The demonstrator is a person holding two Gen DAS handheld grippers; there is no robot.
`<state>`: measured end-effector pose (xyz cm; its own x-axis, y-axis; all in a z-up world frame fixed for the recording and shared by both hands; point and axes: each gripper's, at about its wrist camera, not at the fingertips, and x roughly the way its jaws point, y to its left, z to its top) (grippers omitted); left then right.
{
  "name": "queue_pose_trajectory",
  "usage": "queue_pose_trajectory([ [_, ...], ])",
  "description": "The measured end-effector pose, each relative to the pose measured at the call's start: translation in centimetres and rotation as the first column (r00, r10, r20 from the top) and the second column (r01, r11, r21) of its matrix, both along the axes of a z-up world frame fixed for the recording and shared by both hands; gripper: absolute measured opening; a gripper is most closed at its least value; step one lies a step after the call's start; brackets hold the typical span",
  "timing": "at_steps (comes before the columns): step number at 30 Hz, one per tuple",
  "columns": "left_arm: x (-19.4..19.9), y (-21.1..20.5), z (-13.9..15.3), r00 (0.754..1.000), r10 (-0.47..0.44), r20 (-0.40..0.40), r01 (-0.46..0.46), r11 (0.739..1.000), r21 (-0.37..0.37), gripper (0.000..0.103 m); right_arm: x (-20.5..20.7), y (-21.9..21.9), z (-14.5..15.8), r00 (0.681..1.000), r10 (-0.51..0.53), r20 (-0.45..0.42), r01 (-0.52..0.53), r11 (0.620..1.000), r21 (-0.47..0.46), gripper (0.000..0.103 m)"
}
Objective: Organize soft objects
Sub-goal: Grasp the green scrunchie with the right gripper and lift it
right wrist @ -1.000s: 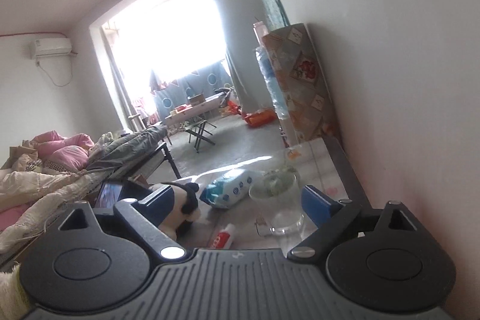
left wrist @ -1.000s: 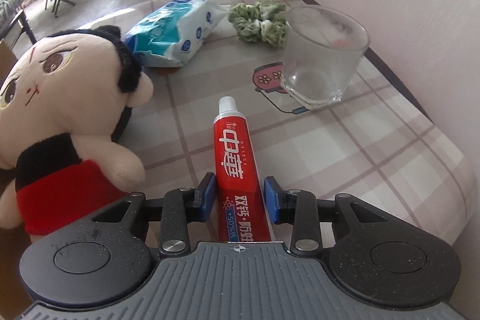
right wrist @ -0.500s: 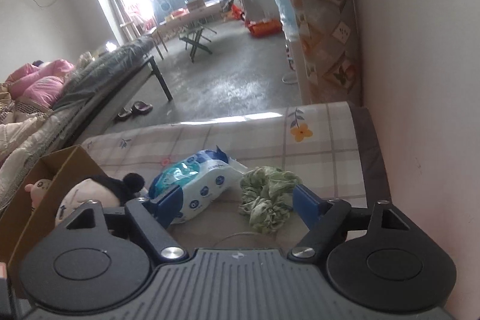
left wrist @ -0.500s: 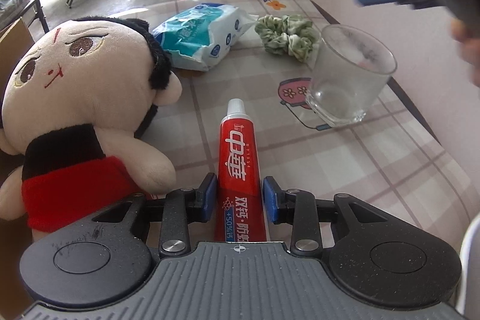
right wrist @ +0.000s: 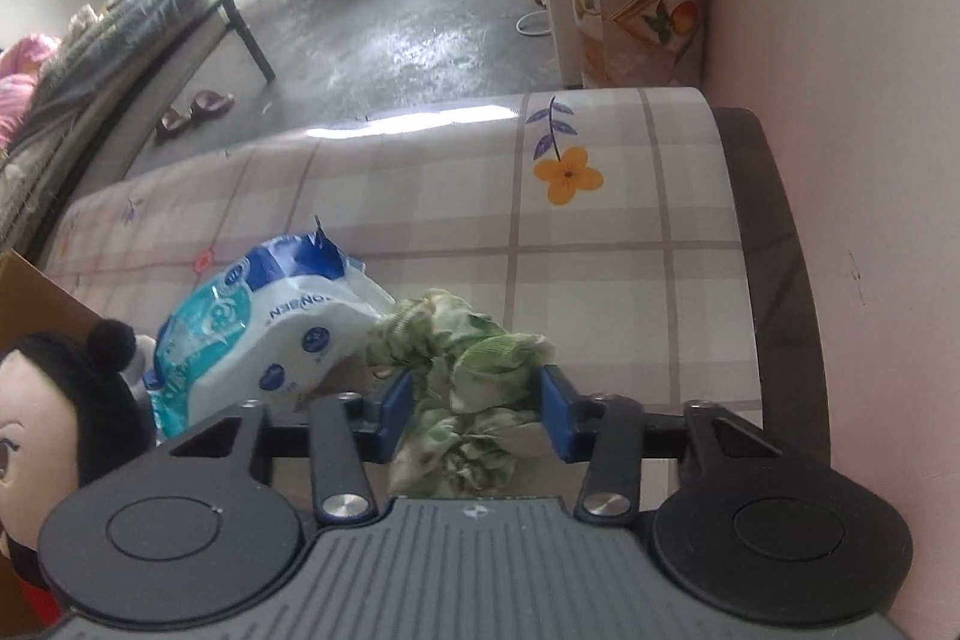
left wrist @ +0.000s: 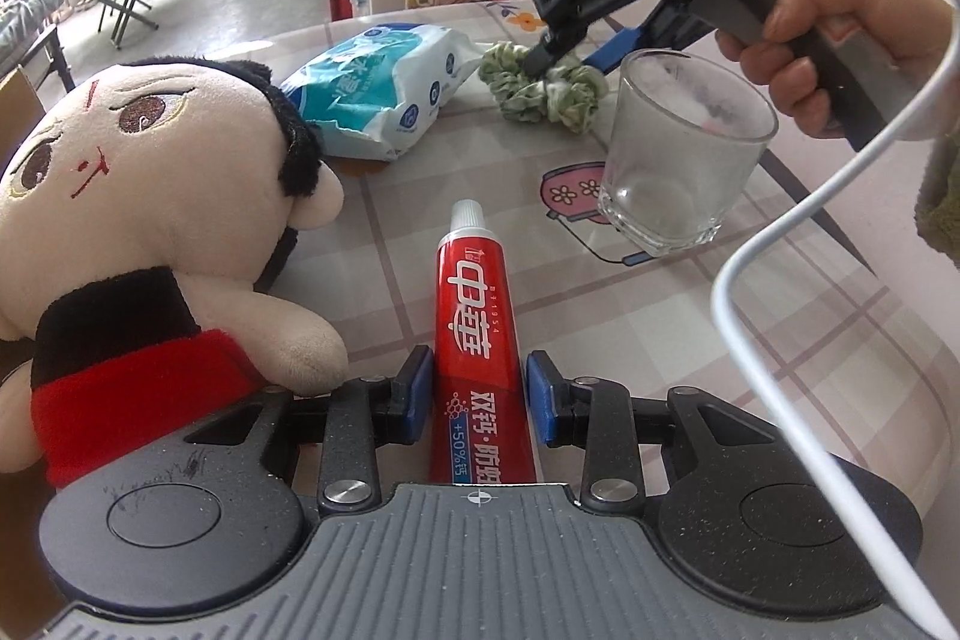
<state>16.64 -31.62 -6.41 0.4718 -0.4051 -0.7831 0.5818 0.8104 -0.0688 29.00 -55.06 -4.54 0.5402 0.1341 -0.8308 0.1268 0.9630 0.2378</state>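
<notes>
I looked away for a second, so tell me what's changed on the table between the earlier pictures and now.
The right gripper swung down from facing the room to the green fabric scrunchie; its jaws have just been closing, with the scrunchie between them. Unchanged: the left gripper shut on the red toothpaste tube, the clear glass tumbler, the blue-and-white wipes pack and the plush doll.

On the table, the toothpaste tube lies near and central; the plush doll sits to its left; the glass stands to its right, farther off; the tissue pack lies behind the doll; the scrunchie lies right of the pack, behind the glass.
</notes>
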Motion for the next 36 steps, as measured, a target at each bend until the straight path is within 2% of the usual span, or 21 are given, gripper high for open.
queue_pose_trajectory([
  [1,-0.1,0.0,-0.1,1.000,-0.004,0.005,0.004,1.000,0.001,0.032,0.1,0.1,0.0,1.000,0.004,-0.005,-0.004,1.000,-0.011,0.031],
  [5,-0.1,0.0,-0.1,1.000,-0.020,0.012,0.020,1.000,0.002,0.032,-0.1,0.5,0.4,1.000,0.015,-0.003,-0.015,0.999,-0.046,0.018],
  [8,-0.1,0.1,0.0,1.000,-0.023,0.008,0.023,1.000,-0.001,0.031,-0.7,0.7,1.4,0.999,0.011,0.030,-0.009,0.998,-0.065,0.012],
  [16,-0.6,0.8,0.6,1.000,-0.024,0.015,0.024,0.999,-0.046,0.031,-5.0,2.3,7.4,0.976,0.051,0.212,-0.033,0.996,-0.088,0.011],
  [20,-1.4,1.4,1.6,0.999,-0.019,0.039,0.021,0.998,-0.062,0.031,-8.1,4.1,10.8,0.947,0.088,0.308,-0.051,0.991,-0.126,0.011],
  [25,-2.8,2.3,3.2,0.997,-0.023,0.077,0.030,0.996,-0.090,0.031,-12.7,5.7,14.6,0.904,0.106,0.415,-0.058,0.990,-0.126,0.011],
  [26,-3.1,2.7,3.6,0.996,-0.022,0.085,0.030,0.995,-0.099,0.028,-13.6,6.0,15.2,0.895,0.111,0.431,-0.059,0.990,-0.131,0.011],
  [27,-3.5,2.9,4.0,0.995,-0.022,0.094,0.032,0.993,-0.110,0.007,-14.5,6.5,15.8,0.888,0.115,0.446,-0.059,0.989,-0.138,0.011],
  [28,-3.8,3.1,4.4,0.994,-0.021,0.104,0.033,0.992,-0.118,0.005,-15.4,6.9,16.3,0.881,0.121,0.458,-0.062,0.988,-0.143,0.011],
  [33,-5.8,4.0,6.9,0.983,-0.041,0.177,0.069,0.985,-0.157,0.005,-19.4,8.9,18.0,0.853,0.143,0.502,-0.065,0.983,-0.169,0.011],
  [35,-6.2,4.0,6.9,0.984,-0.042,0.172,0.066,0.988,-0.138,0.006,-20.3,9.4,18.0,0.853,0.140,0.503,-0.064,0.984,-0.165,0.011],
  [36,-6.0,4.1,6.6,0.988,-0.046,0.145,0.066,0.989,-0.133,0.006,-20.6,9.5,18.0,0.855,0.134,0.502,-0.061,0.985,-0.160,0.011],
])
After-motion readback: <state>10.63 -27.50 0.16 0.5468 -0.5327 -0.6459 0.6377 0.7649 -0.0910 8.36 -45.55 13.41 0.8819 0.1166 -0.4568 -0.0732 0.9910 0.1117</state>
